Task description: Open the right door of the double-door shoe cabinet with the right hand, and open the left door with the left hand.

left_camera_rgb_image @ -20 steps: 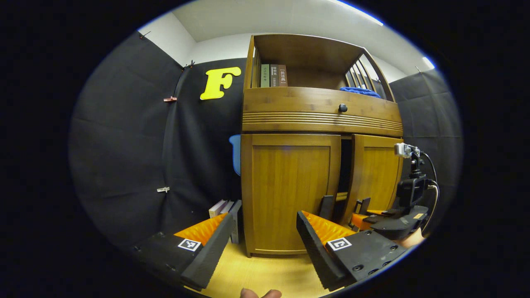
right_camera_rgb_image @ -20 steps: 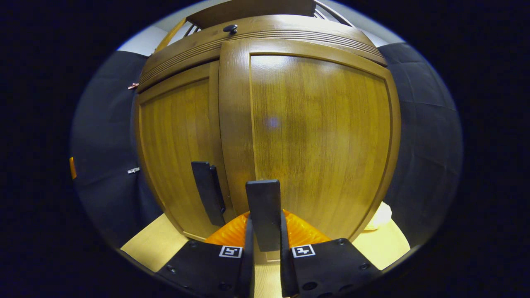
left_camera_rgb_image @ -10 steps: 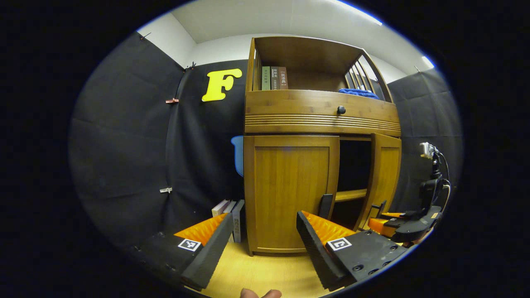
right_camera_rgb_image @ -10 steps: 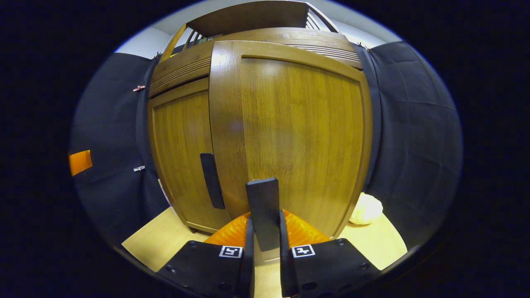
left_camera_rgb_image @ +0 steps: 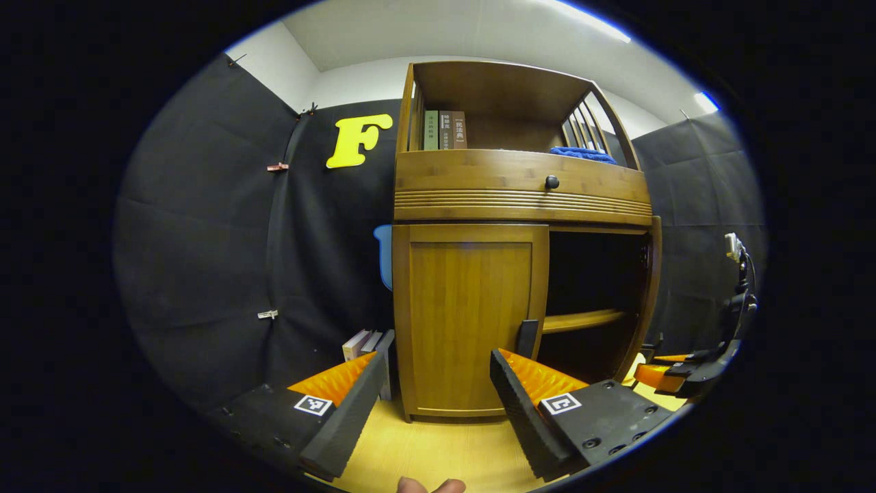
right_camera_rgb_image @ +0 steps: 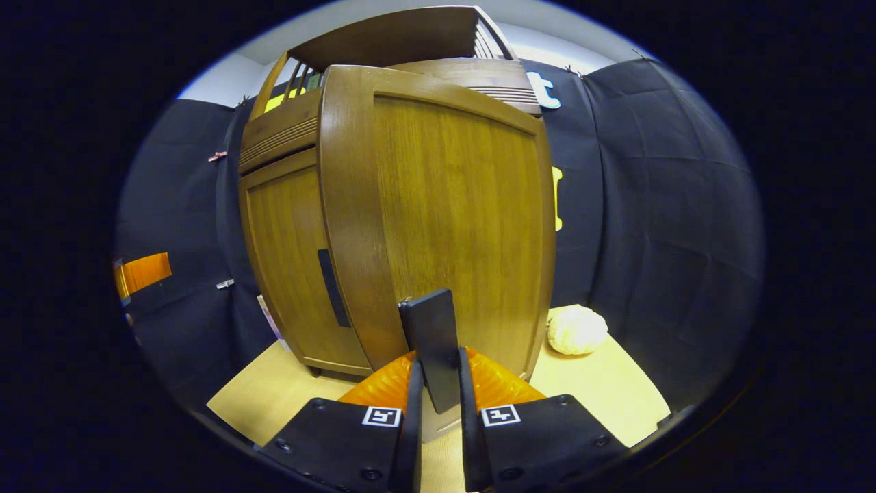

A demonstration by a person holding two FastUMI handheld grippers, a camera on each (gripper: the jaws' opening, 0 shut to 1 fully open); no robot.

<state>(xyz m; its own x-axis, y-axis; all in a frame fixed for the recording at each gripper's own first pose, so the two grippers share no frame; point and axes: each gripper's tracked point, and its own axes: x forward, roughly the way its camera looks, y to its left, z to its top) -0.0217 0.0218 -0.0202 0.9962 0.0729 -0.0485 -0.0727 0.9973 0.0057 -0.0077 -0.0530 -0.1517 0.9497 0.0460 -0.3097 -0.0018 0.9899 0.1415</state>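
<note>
Cabinet (left_camera_rgb_image: 479, 205) stands on a pale wood floor (left_camera_rgb_image: 424, 452) against the black cloth wall, straight ahead in the left gripper view.

Nearest: left gripper (left_camera_rgb_image: 434, 404), fingers spread wide with nothing between them, held short of the cabinet and apart from it. A fingertip of the holding hand (left_camera_rgb_image: 431, 486) shows at the bottom edge.

Right gripper (right_camera_rgb_image: 436, 404): fingers closed on the dark flat handle (right_camera_rgb_image: 432, 346) of the right door (right_camera_rgb_image: 445, 205), one finger pressing each side. In the left gripper view the same gripper (left_camera_rgb_image: 674, 373) sits low at the far right.

Right door is swung well out, seen edge-on (left_camera_rgb_image: 650, 287) in the left gripper view. Behind it a dark interior with one shelf (left_camera_rgb_image: 582, 318).

Left door (left_camera_rgb_image: 469, 315) lies flush with the frame, shut. Its dark handle (left_camera_rgb_image: 527, 339) sits low on its right edge, untouched.

Above the doors: drawer front with a round black knob (left_camera_rgb_image: 551, 182). Over that, an open shelf with upright books (left_camera_rgb_image: 445, 130) at left and a blue cloth (left_camera_rgb_image: 580, 153) at right.

On the floor left of the cabinet, more books (left_camera_rgb_image: 373, 349) stand upright. On the floor right of it, a pale round lump (right_camera_rgb_image: 576, 330); cannot tell what it is.
</note>
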